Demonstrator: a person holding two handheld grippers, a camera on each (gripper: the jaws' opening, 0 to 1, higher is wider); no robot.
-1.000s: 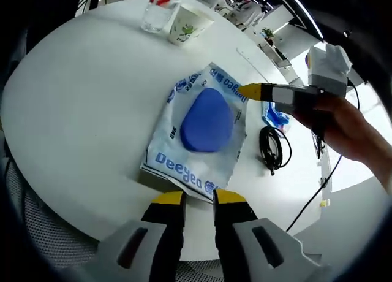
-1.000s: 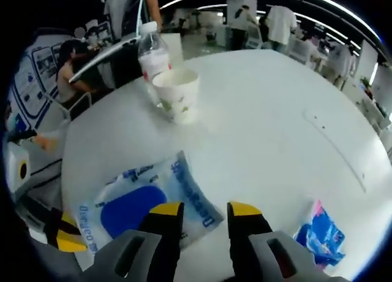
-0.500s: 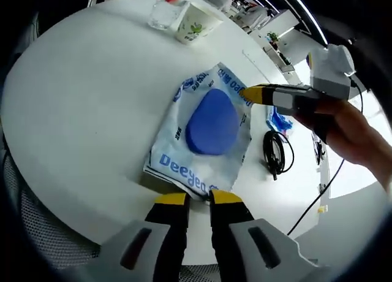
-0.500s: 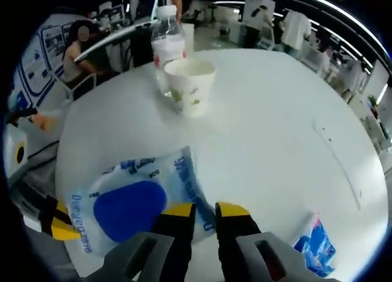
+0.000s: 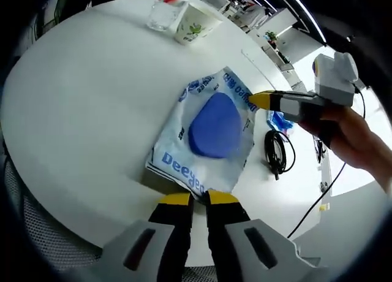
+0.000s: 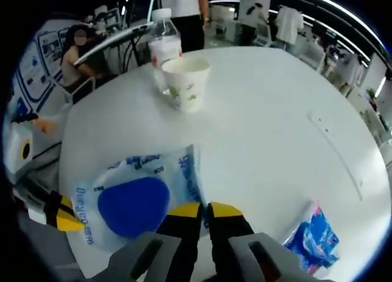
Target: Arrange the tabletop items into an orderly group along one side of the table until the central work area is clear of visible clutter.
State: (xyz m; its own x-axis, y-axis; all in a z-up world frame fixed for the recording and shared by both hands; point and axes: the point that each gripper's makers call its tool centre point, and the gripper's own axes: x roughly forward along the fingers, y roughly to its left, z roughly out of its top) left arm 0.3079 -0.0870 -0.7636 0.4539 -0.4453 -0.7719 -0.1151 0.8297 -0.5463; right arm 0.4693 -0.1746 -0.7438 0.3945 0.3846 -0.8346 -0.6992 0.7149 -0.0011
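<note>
A big round white tabletop [image 5: 79, 110] holds a few things. In the left gripper view, a paper cup [image 5: 197, 23] with green leaves on it stands at the top of the frame, with a clear bottle [image 5: 164, 9] touching its left side. At the right, a coiled black cable [image 5: 274, 153] lies on the tabletop, and a small blue packet [image 5: 278, 119] lies just above it. In the right gripper view, the blue packet [image 6: 313, 240] sits at the lower right, well apart from the cup [image 6: 185, 83] and bottle [image 6: 163, 49] at the top. People stand and sit beyond the tabletop at the top of that view.

A white wipes pack [image 5: 208, 138] with a blue oval lid and blue letters lies flat in the middle of the left gripper view. The left gripper [image 5: 192, 199] rises from the bottom of that view. Its yellow tips are almost together and pinch the near bottom edge of the pack. The right gripper [image 5: 262, 100] comes in from the right, held by a hand [image 5: 355, 144]; its yellow tip touches the pack's right edge.

In the right gripper view, the wipes pack [image 6: 131, 199] lies at the lower left. The right gripper [image 6: 204, 209] has its yellow tips nearly shut at the pack's right edge, nipping it. The left gripper [image 6: 61, 214] shows at the far left by the pack's other end
</note>
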